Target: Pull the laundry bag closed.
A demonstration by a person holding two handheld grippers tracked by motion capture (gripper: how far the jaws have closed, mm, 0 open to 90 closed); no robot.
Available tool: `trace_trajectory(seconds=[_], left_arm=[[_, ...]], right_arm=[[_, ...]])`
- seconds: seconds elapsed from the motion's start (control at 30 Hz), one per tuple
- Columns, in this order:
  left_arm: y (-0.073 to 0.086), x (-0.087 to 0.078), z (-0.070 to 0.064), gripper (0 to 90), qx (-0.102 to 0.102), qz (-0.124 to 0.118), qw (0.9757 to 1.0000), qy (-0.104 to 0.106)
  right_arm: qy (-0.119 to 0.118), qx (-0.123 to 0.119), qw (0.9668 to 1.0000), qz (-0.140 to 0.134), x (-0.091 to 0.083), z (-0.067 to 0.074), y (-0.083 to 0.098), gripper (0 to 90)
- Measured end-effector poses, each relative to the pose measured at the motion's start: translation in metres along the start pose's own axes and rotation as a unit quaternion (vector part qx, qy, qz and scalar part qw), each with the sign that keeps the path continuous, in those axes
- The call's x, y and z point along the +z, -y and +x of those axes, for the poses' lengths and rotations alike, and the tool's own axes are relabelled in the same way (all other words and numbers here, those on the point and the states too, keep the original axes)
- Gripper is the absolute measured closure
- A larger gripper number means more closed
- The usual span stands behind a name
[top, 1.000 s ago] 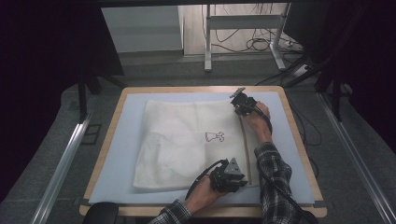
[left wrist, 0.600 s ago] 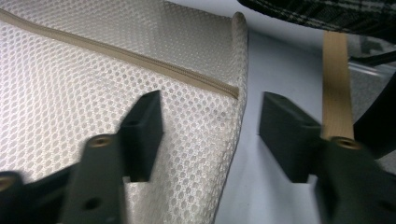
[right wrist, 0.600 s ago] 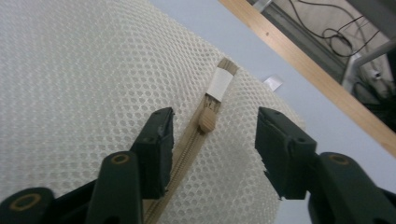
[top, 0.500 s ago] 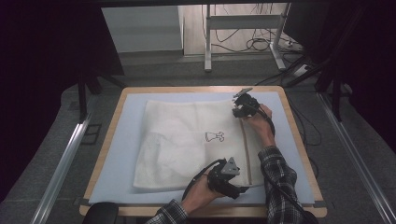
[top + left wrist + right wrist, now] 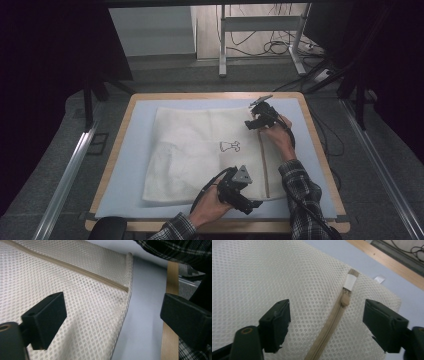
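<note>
Both grippers' jaws had just been opening, nothing between them. The mesh bag (image 5: 210,150) lay flat on the bench (image 5: 125,130). Left gripper (image 5: 252,204) stood wide at its near corner, right gripper (image 5: 254,122) wide over the zipper pull (image 5: 345,300). Release looked done; the next move probably called for lifting clear.

A cream mesh laundry bag (image 5: 200,150) lies flat on the mat, its beige zipper (image 5: 332,322) closed.

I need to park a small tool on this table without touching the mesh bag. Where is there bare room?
The widest bare strip of the blue mat lies left of the mesh bag. Narrower strips run along the far edge and the right edge. It is crowded near the zipper, with the left gripper and right gripper, both open.
</note>
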State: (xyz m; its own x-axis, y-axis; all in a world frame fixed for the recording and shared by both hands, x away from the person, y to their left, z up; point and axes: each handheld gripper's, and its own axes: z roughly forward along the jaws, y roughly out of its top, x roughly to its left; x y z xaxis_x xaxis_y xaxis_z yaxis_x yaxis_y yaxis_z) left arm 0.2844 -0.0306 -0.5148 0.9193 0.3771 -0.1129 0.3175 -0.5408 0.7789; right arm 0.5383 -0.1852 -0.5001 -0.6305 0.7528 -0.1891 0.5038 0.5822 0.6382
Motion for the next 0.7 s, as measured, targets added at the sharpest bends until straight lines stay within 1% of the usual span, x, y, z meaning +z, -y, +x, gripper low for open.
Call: trace_trajectory(seconds=[0.03, 0.1, 0.17, 0.2, 0.33, 0.37, 0.4, 0.43, 0.5, 0.53, 0.57, 0.6, 0.67, 0.7], left_arm=[[0.001, -0.002, 0.000, 5.0, 0.003, 0.001, 1.0000, -0.001], [0.004, -0.007, -0.002, 4.4, 0.008, -0.007, 0.9999, -0.007], [0.006, -0.011, -0.004, 3.7, 0.012, -0.011, 0.9998, -0.008], [0.008, -0.012, -0.004, 3.3, 0.015, -0.012, 0.9998, -0.010], [0.011, -0.019, -0.005, 2.7, 0.024, -0.017, 0.9994, -0.016], [0.011, -0.021, -0.004, 2.7, 0.029, -0.014, 0.9993, -0.016], [0.012, -0.022, -0.004, 2.8, 0.026, -0.018, 0.9994, -0.013], [0.013, -0.023, -0.004, 2.9, 0.027, -0.016, 0.9995, -0.011], [0.015, -0.025, -0.003, 3.1, 0.029, -0.012, 0.9995, -0.009], [0.015, -0.025, -0.003, 3.1, 0.025, -0.014, 0.9996, -0.007], [0.016, -0.027, -0.002, 3.1, 0.028, -0.010, 0.9995, -0.006], [0.017, -0.028, -0.002, 3.0, 0.022, -0.018, 0.9996, -0.004], [0.017, -0.030, -0.002, 3.0, 0.020, -0.021, 0.9996, -0.003], [0.017, -0.032, -0.001, 3.0, 0.023, -0.020, 0.9995, -0.003]], right_arm=[[-0.003, 0.004, 1.0000, 0.000, -0.001, 0.000, 0.001, 17.6], [-0.006, 0.008, 0.9999, 0.000, -0.001, 0.000, 0.002, 14.6], [-0.017, 0.012, 0.9998, 0.005, -0.001, 0.001, 0.003, 8.9], [-0.025, 0.013, 0.9996, 0.004, 0.000, 0.002, 0.003, 7.6], [-0.039, 0.014, 0.9991, 0.000, -0.002, 0.008, 0.003, 4.8], [-0.041, 0.015, 0.9991, -0.001, -0.003, 0.010, 0.003, 4.5], [-0.045, 0.016, 0.9989, -0.001, -0.004, 0.011, 0.002, 4.2], [-0.056, 0.018, 0.9983, -0.003, -0.006, 0.013, 0.002, 3.6], [-0.065, 0.017, 0.9977, -0.002, -0.009, 0.016, 0.002, 2.6], [-0.067, 0.016, 0.9976, -0.001, -0.010, 0.018, 0.002, 1.9], [-0.068, 0.013, 0.9976, -0.001, -0.012, 0.019, 0.002, 1.4], [-0.068, 0.013, 0.9976, -0.004, -0.014, 0.021, 0.003, 0.8], [-0.068, 0.020, 0.9974, -0.010, -0.019, 0.021, 0.004, 0.5], [-0.069, 0.023, 0.9973, -0.015, -0.021, 0.020, 0.006, 0.5]])
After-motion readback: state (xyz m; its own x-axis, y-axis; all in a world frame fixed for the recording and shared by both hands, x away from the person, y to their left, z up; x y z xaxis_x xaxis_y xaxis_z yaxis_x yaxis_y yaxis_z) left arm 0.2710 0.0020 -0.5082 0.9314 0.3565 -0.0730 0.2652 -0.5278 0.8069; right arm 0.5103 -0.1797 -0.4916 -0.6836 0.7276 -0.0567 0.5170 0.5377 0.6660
